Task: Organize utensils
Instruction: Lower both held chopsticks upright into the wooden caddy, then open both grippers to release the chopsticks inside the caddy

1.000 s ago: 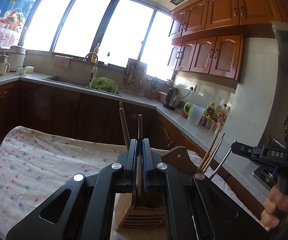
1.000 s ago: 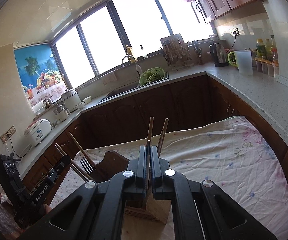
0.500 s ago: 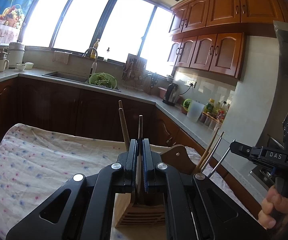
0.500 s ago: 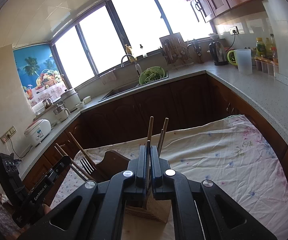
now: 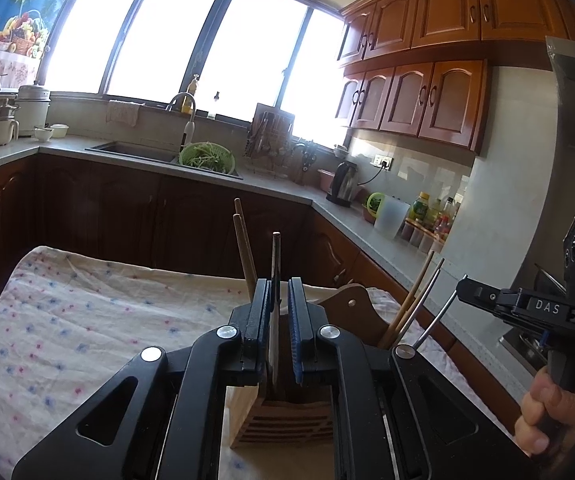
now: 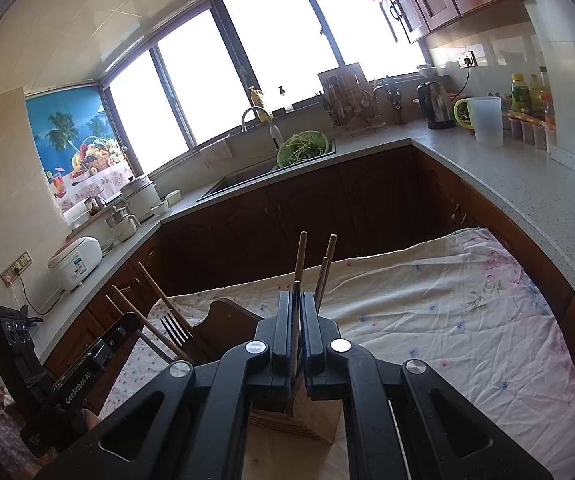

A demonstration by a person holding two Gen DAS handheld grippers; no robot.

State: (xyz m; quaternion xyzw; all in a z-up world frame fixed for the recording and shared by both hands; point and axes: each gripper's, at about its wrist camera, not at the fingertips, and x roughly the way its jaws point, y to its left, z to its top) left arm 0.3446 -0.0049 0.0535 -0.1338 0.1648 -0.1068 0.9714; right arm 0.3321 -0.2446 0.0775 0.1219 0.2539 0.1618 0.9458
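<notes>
A desk (image 5: 87,320) under a flowered cloth (image 6: 467,320) fills the foreground, with a dark kitchen counter running around behind it. At the near edge stands a slatted wooden holder (image 5: 283,420), seen from both wrist views directly beneath the fingers. The left gripper (image 5: 280,312) sits over the holder; its fingers have just been opening and now stand narrowly apart, with a thin upright utensil (image 5: 275,280) between them, lying against the left pad while the blue right pad stands clear of it. Two wooden chopsticks (image 5: 243,256) rise from the holder just left of it. The right gripper (image 6: 296,328) has its fingers almost closed, a slim utensil handle (image 6: 296,320) standing in the narrow gap; whether the pads press on it cannot be told. More chopsticks (image 6: 325,268) stand just beyond. A fork (image 6: 173,330) and further sticks lean in the holder's other side.
</notes>
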